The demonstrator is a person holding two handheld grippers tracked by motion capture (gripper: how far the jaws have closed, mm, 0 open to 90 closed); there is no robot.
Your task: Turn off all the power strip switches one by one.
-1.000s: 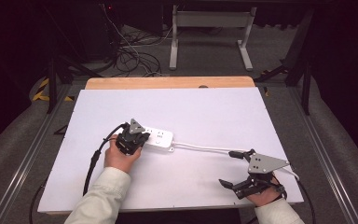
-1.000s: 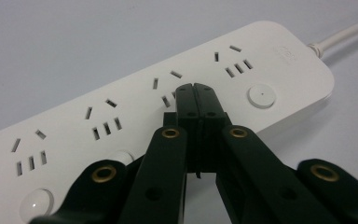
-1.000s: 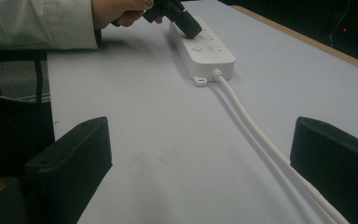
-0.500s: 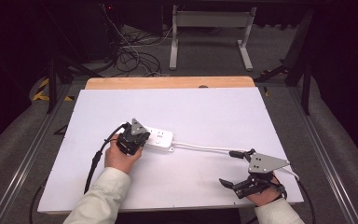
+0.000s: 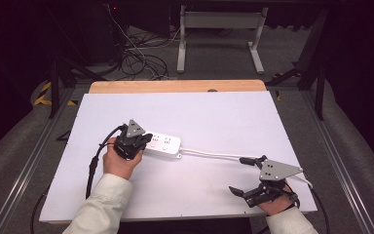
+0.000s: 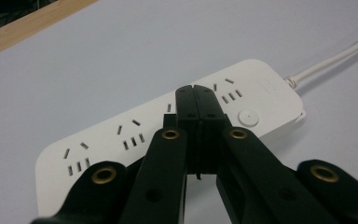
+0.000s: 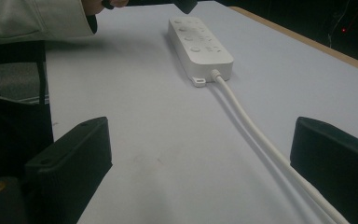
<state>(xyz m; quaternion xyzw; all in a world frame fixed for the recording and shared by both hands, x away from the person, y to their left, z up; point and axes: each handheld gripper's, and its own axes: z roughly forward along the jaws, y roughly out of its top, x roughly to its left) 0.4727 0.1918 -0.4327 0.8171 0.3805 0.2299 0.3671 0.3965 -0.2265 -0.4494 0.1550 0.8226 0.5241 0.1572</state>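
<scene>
White power strip (image 5: 163, 144) on the white table (image 5: 214, 117), left of centre, lying roughly crosswise. Cord (image 5: 214, 154) running from its right end across the table toward the right gripper (image 5: 246, 178). Left gripper (image 5: 143, 141) at the left end of the strip, tips over its top face. Right gripper near the front right corner, well apart from the strip, jaws spread wide, cord passing between them, nothing clamped.

Left gripper view: jaws pressed flat together, no gap, nothing between them. Tips of the left gripper (image 6: 196, 91) above the top face of the strip (image 6: 121, 140), between two socket groups; contact with the face cannot be told. Round button (image 6: 248, 116) just beside the tips, toward the cord (image 6: 335, 58) end.

Right gripper view: black jaws wide apart at either edge. Cord (image 7: 256, 135) on the table (image 7: 168, 154) between them, closer to the right-hand jaw, untouched. Strip (image 7: 198, 44) farther off, a sleeve (image 7: 32, 21) at upper left.
</scene>
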